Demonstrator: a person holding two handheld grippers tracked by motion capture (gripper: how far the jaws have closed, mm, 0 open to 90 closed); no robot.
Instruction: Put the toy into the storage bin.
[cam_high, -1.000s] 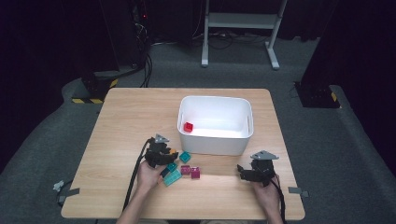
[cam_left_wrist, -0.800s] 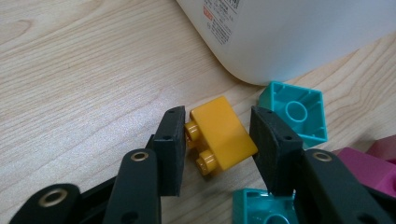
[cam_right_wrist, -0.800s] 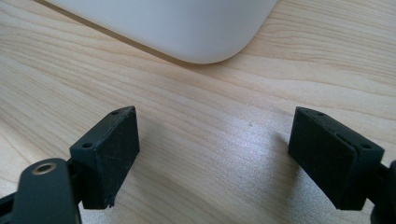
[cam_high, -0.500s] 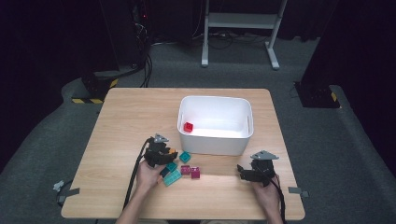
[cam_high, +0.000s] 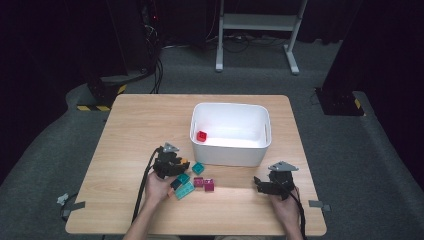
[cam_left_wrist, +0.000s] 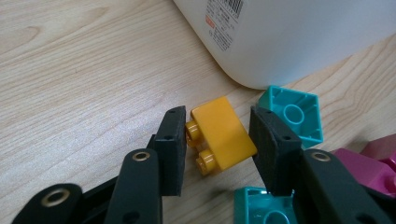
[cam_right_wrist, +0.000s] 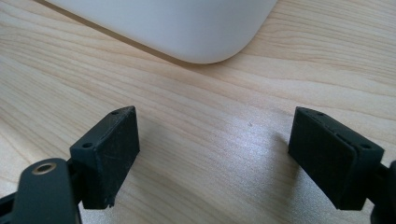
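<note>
The left gripper (cam_left_wrist: 217, 140) is sitting low over the pale wooden counter (cam_high: 135, 125), its two black jaws standing on either side of a small yellow plastic building brick (cam_left_wrist: 219, 133). The brick is lying on its side on the counter with its studs pointing toward the left jaw; the studs are touching or almost touching that pad, and the right pad is lying against the brick's far corner, so the gripper is closing in on the brick, though whether it is already squeezing it firmly cannot be told. In the high view the same gripper (cam_high: 176, 167) is resting just in front of the white rectangular plastic bin (cam_high: 265, 131), near its left front corner.

Just beside the yellow brick, a teal plastic brick (cam_left_wrist: 294, 114) is lying open side up, close against the bin's rounded corner. Another teal brick (cam_left_wrist: 261, 207) is lying under the right jaw, and magenta plastic bricks (cam_left_wrist: 364, 163) are lying at the right edge. A small red brick (cam_high: 201, 135) is sitting inside the bin.

The right gripper (cam_right_wrist: 215, 154) is hovering with its jaws spread wide over bare wood, holding nothing, a little before the bin's right front corner (cam_high: 265, 185).
</note>
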